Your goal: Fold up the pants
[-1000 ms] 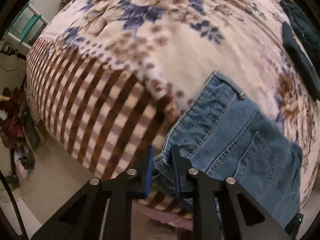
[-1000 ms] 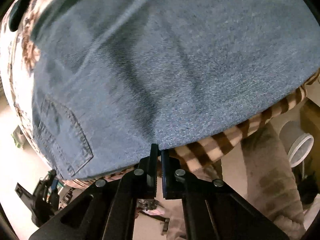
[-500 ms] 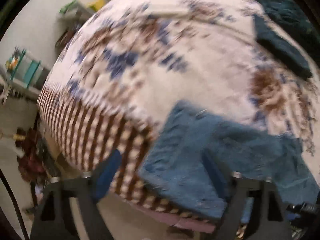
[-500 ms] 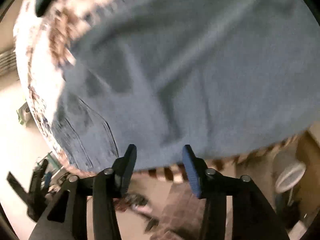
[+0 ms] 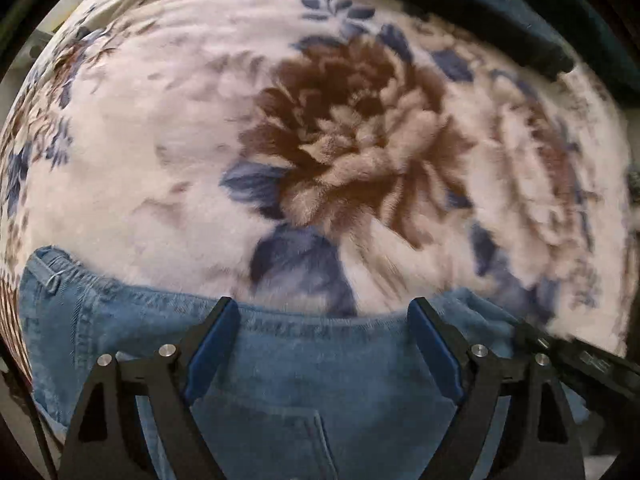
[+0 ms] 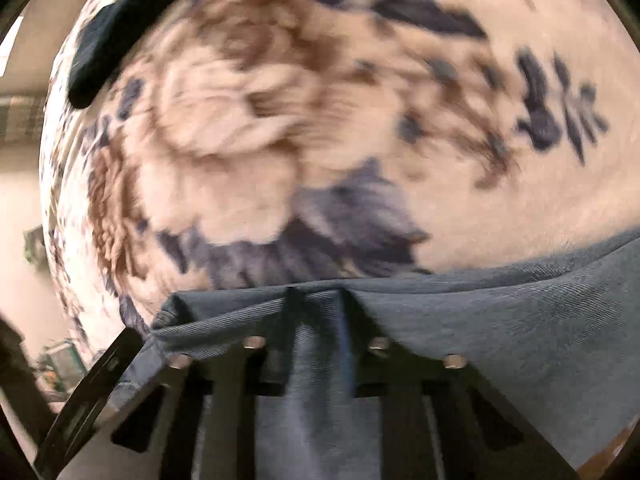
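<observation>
The blue denim pants (image 5: 120, 320) lie on the floral blanket (image 5: 160, 160) along the bottom of the left wrist view, waistband edge toward the blanket. My left gripper (image 5: 322, 316) is open wide above the waistband, its blue pads (image 5: 208, 352) on either side of the denim and nothing between them pinched. In the right wrist view my right gripper (image 6: 316, 300) is shut on a fold of the pants (image 6: 520, 320); the denim drapes over its fingers and hides the tips. The right gripper's body shows at the left wrist view's right edge.
A dark teal garment (image 5: 480, 12) lies at the far side of the blanket; it also shows in the right wrist view (image 6: 108, 44). The bed's edge and the room floor (image 6: 24, 200) lie to the left.
Both grippers let go of the denim edge, opened and moved up over the pants toward the blanket's middle. The left stays open; the right has shut again on a fold.
</observation>
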The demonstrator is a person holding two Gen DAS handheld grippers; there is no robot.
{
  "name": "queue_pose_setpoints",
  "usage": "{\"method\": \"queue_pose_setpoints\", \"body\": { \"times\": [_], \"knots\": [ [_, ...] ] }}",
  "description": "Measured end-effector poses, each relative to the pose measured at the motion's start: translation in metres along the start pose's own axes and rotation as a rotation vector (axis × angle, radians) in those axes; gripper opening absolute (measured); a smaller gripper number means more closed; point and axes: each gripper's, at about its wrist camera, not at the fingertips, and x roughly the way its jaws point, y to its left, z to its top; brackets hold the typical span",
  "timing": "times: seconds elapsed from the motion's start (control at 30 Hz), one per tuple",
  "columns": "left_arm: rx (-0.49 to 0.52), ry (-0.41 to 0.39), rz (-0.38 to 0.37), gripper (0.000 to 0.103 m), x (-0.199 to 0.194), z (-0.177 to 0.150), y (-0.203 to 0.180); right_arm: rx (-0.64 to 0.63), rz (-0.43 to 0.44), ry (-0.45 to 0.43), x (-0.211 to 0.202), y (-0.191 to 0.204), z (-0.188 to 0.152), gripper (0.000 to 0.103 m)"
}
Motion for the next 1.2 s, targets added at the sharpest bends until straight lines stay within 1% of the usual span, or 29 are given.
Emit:
{"method": "queue_pose_setpoints", "body": {
  "times": [0.07, 0.13, 0.2, 0.23, 0.27, 0.3, 0.33, 0.37, 0.43, 0.47, 0.5, 0.53, 0.57, 0.6, 0.67, 0.7, 0.73, 0.77, 0.8, 0.83, 0.9, 0.97, 1.0, 1.03, 1.07, 1.1, 1.17, 1.2],
  "knots": [
    [0.023, 0.01, 0.044, 0.086, 0.011, 0.004, -0.004, 0.025, 0.064, 0.036, -0.007, -0.014, 0.002, 0.003],
    [0.015, 0.027, 0.063, 0.086, 0.016, 0.007, -0.006, 0.027, 0.104, 0.051, -0.02, -0.026, 0.002, 0.009],
    [-0.01, 0.015, 0.061, 0.086, 0.003, 0.007, -0.006, 0.01, 0.112, 0.018, -0.046, -0.04, -0.001, 0.013],
    [-0.024, 0.0, 0.06, 0.086, -0.009, 0.007, -0.008, 0.004, 0.118, -0.006, -0.058, -0.047, -0.004, 0.021],
    [-0.035, -0.014, 0.055, 0.086, -0.021, 0.005, -0.012, -0.005, 0.122, -0.055, -0.077, -0.056, -0.011, 0.036],
    [-0.039, -0.045, 0.031, 0.086, -0.04, 0.001, -0.021, -0.009, 0.124, -0.094, -0.091, -0.066, -0.015, 0.046],
    [-0.031, -0.069, 0.028, 0.086, -0.054, -0.003, -0.029, -0.007, 0.13, -0.141, -0.108, -0.08, -0.023, 0.062],
    [-0.017, -0.087, 0.029, 0.086, -0.067, -0.007, -0.039, 0.004, 0.132, -0.197, -0.13, -0.101, -0.034, 0.069],
    [0.026, -0.119, -0.006, 0.086, -0.095, -0.019, -0.071, 0.057, 0.102, -0.257, -0.163, -0.148, -0.049, 0.069],
    [0.047, -0.129, -0.01, 0.086, -0.102, -0.025, -0.085, 0.119, 0.082, -0.282, -0.179, -0.18, -0.057, 0.069],
    [0.088, -0.137, -0.01, 0.087, -0.109, -0.035, -0.11, 0.181, 0.065, -0.298, -0.193, -0.209, -0.064, 0.069],
    [0.119, -0.134, -0.017, 0.087, -0.109, -0.044, -0.128, 0.26, 0.047, -0.317, -0.205, -0.24, -0.072, 0.069],
    [0.156, -0.129, -0.028, 0.087, -0.109, -0.056, -0.145, 0.367, 0.037, -0.347, -0.22, -0.281, -0.082, 0.069],
    [0.197, -0.117, -0.033, 0.087, -0.106, -0.07, -0.164, 0.454, 0.037, -0.377, -0.231, -0.314, -0.093, 0.069],
    [0.268, -0.065, -0.049, 0.087, -0.087, -0.091, -0.205, 0.575, 0.002, -0.42, -0.245, -0.371, -0.112, 0.069],
    [0.295, -0.03, -0.072, 0.087, -0.075, -0.104, -0.227, 0.622, -0.018, -0.424, -0.247, -0.398, -0.12, 0.069],
    [0.315, -0.006, -0.083, 0.087, -0.066, -0.113, -0.242, 0.669, -0.015, -0.419, -0.246, -0.428, -0.128, 0.069],
    [0.349, 0.029, -0.095, 0.087, -0.054, -0.125, -0.263, 0.695, 0.01, -0.411, -0.242, -0.447, -0.132, 0.069],
    [0.369, 0.048, -0.102, 0.087, -0.046, -0.132, -0.273, 0.711, 0.043, -0.397, -0.236, -0.462, -0.133, 0.069],
    [0.403, 0.063, -0.098, 0.087, -0.035, -0.142, -0.291, 0.725, 0.105, -0.384, -0.227, -0.48, -0.134, 0.069],
    [0.439, 0.097, -0.098, 0.087, -0.017, -0.153, -0.311, 0.711, 0.182, -0.398, -0.212, -0.49, -0.13, 0.069],
    [0.458, 0.131, -0.074, 0.087, 0.004, -0.16, -0.324, 0.686, 0.251, -0.425, -0.2, -0.498, -0.123, 0.069],
    [0.463, 0.154, -0.046, 0.087, 0.018, -0.163, -0.328, 0.674, 0.29, -0.446, -0.192, -0.494, -0.118, 0.069],
    [0.463, 0.166, -0.035, 0.09, 0.026, -0.163, -0.33, 0.663, 0.305, -0.464, -0.189, -0.495, -0.115, 0.069],
    [0.456, 0.174, -0.041, 0.098, 0.031, -0.162, -0.33, 0.647, 0.325, -0.492, -0.188, -0.493, -0.11, 0.069],
    [0.441, 0.184, -0.068, 0.103, 0.036, -0.159, -0.331, 0.637, 0.34, -0.521, -0.189, -0.492, -0.108, 0.069],
    [0.436, 0.197, -0.048, 0.103, 0.041, -0.157, -0.335, 0.604, 0.38, -0.576, -0.195, -0.49, -0.103, 0.068],
    [0.435, 0.205, -0.024, 0.103, 0.044, -0.157, -0.339, 0.589, 0.388, -0.585, -0.196, -0.489, -0.099, 0.068]
  ]
}}
